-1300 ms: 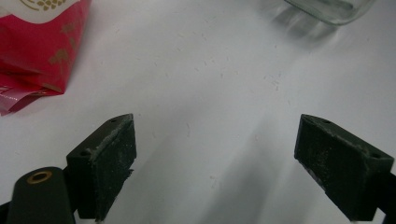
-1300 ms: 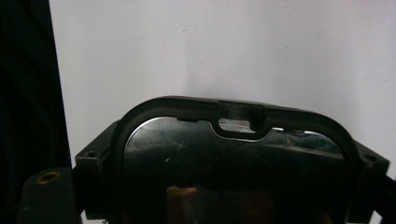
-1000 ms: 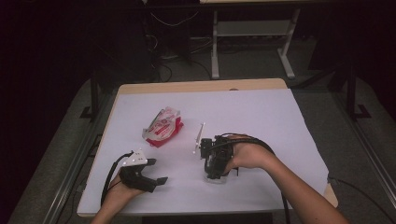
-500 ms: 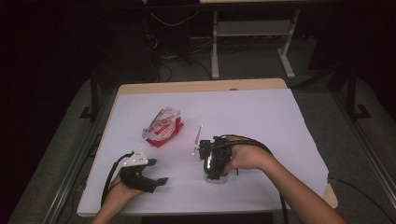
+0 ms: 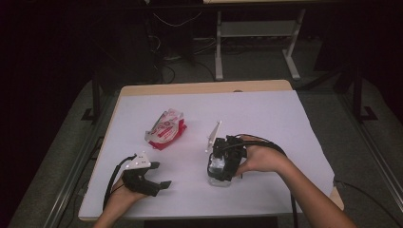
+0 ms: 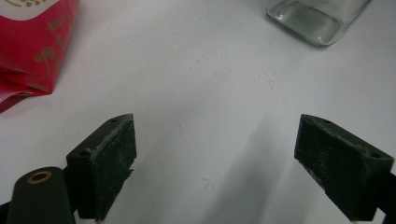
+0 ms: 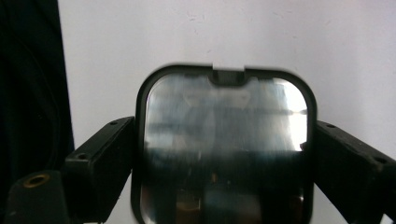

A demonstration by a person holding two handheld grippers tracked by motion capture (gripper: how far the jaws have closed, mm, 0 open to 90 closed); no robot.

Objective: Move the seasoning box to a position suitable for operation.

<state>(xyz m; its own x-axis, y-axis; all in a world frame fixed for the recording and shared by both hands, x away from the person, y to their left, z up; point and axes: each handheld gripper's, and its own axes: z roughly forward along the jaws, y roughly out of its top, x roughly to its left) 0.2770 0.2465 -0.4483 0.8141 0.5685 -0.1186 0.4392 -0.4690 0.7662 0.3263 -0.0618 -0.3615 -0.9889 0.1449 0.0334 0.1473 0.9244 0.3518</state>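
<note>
Up close, right gripper (image 7: pixel 219 154) fingers flank jar lid (image 7: pixel 224 140) (blurred)

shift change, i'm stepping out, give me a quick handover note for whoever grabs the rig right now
Left gripper: open, holding nothing, low over the white table near its front left edge.
Right gripper: jaws on either side of the lidded glass jar, one at each side of its square lid; whether the pads still press cannot be told.
The jar stands upright at front centre. The red and white packet lies apart, further back and left, untouched.
Done: jar reached, lid on.
Left: probably handle the jar and packet; check the grip first.
</note>
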